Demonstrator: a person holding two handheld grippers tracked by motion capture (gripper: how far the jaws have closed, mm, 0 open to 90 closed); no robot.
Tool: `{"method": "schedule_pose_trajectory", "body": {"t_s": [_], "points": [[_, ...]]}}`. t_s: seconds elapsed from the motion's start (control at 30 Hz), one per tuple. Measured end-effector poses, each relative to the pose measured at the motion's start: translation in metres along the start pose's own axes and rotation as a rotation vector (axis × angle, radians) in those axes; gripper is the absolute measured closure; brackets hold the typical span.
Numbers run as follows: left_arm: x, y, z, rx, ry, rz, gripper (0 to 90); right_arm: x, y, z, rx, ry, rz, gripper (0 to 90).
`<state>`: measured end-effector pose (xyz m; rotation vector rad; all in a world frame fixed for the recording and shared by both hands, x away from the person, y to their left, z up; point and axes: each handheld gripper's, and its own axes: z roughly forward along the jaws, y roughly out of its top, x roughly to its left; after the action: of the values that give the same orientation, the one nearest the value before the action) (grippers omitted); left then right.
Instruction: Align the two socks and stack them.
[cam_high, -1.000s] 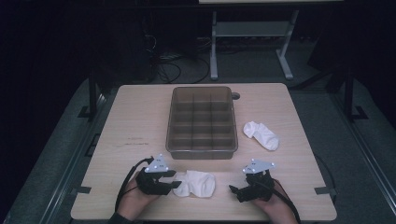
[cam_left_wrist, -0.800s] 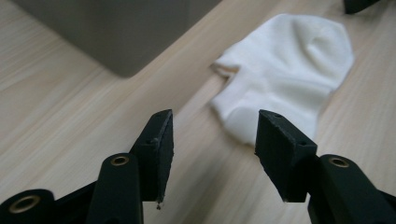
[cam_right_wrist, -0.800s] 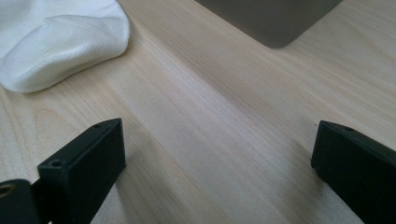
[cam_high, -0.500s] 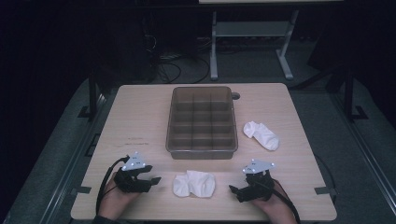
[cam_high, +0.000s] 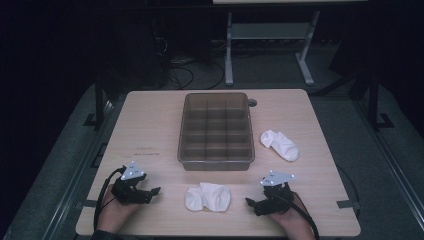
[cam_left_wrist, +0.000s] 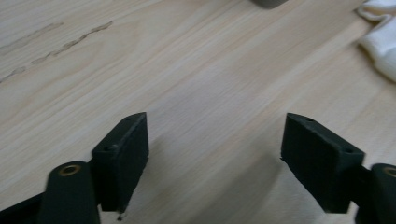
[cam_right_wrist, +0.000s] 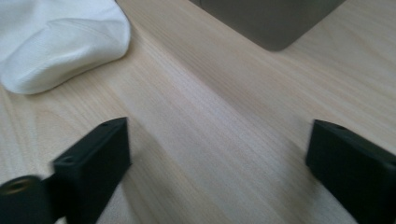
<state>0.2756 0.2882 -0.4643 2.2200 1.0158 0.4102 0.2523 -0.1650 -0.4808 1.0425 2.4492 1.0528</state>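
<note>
A bunched white sock (cam_high: 208, 196) is seen lying on the wooden surface (cam_high: 150, 125) in the lower middle of the high view, between the two tools and touched by neither. The left tool (cam_high: 156, 190) is held at the lower left of the frame, well apart from the sock; its jaws have just been opening and are spread wide, with only bare wood between them in the left gripper view, where an edge of the sock (cam_left_wrist: 380, 44) shows at the upper right. The right tool (cam_high: 248, 201) is held at the lower right, near the sock; its jaws have just been closing a little but are released and empty, the sock (cam_right_wrist: 60, 44) lying at the upper left of the right gripper view. A second white sock (cam_high: 280, 145) lies at the right of centre, just beside a grey divided bin (cam_high: 216, 131) in the middle of the frame. The near sock is judged light, soft and limp, so it would sag and unfold if pinched at one edge. A hold is better taken across the thick folded middle, where several layers can be gathered at once.
</note>
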Motion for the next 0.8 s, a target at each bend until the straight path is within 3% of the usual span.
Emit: {"method": "schedule_pose_trajectory", "body": {"t_s": [0.17,0.4,0.8], "points": [[0.005,-0.004,0.003,-0.007,0.005,-0.012,16.1,-0.003,0.000,-0.006,0.001,0.002,0.002,29.1],[0.007,-0.010,0.006,-0.072,-0.013,0.008,13.5,-0.007,0.002,-0.011,-0.008,0.021,0.021,35.4],[0.007,-0.010,0.005,-0.070,-0.020,0.018,14.2,-0.020,0.006,-0.022,-0.017,0.051,0.062,42.1]]}}
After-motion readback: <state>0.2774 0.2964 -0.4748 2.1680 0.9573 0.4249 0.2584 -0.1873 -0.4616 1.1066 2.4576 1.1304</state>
